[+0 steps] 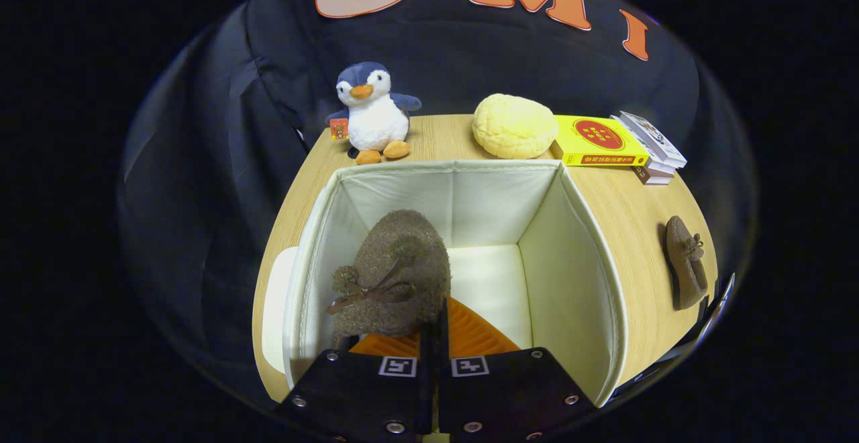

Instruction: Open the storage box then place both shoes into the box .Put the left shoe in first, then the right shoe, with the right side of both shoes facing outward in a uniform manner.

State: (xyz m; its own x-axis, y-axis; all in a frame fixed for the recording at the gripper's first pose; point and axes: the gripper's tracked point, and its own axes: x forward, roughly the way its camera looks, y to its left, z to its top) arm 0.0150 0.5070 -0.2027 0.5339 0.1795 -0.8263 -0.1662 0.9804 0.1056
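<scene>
The white fabric storage box (570, 228) stands open on the wooden table. My gripper (443, 312) hovers over it, fingers pressed close together on the edge of a brown fuzzy shoe (396, 268) with a bow. That shoe hangs inside the box's left half, above its pale floor, just ahead of the fingers. The second brown shoe (686, 262) lies on the table to the right of the box. The box's white lid (276, 309) lies flat on the table against the box's left side.
Beyond the box a plush penguin (372, 113) stands at the table's back edge. A yellow bun-shaped cushion (513, 125) sits beside it, and a stack of books (614, 142) further right. The wooden table (631, 208) ends just right of the loose shoe.
</scene>
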